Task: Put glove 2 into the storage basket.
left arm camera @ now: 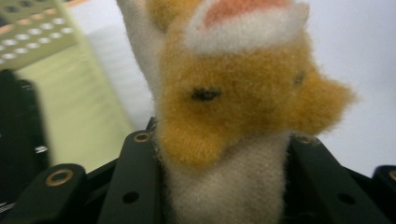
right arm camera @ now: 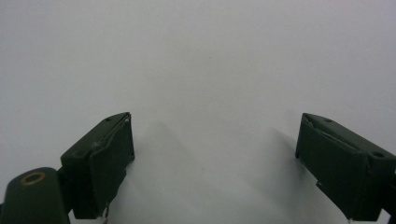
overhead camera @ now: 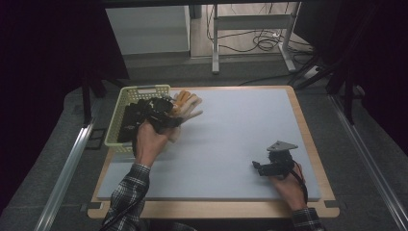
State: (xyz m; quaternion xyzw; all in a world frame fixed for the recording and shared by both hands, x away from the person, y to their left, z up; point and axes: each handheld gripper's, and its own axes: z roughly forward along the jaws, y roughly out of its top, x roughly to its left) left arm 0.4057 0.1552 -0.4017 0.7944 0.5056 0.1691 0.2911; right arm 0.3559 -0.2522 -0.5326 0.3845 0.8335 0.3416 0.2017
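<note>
Beside the green basket (overhead camera: pixel 126 96), left tongs (overhead camera: pixel 169 119) pinch the plush fox (left arm camera: pixel 233 93) above the counter (overhead camera: pixel 240 125); keep that grip firm. Right tongs (right arm camera: pixel 215 154) rest spread, empty.

From above the person's side, the high view looks forward and down over the whole grey mat (overhead camera: pixel 231 139), with the floor and a desk frame beyond it. The left gripper view rides very close behind a plush toy (left arm camera: pixel 233 107), which blurs at that range, and it shares with the high view that toy (overhead camera: pixel 185 107) and the green basket (left arm camera: pixel 70 102) at the mat's left edge. The right gripper view sits low, looking along its spread jaws at bare mat.
</note>
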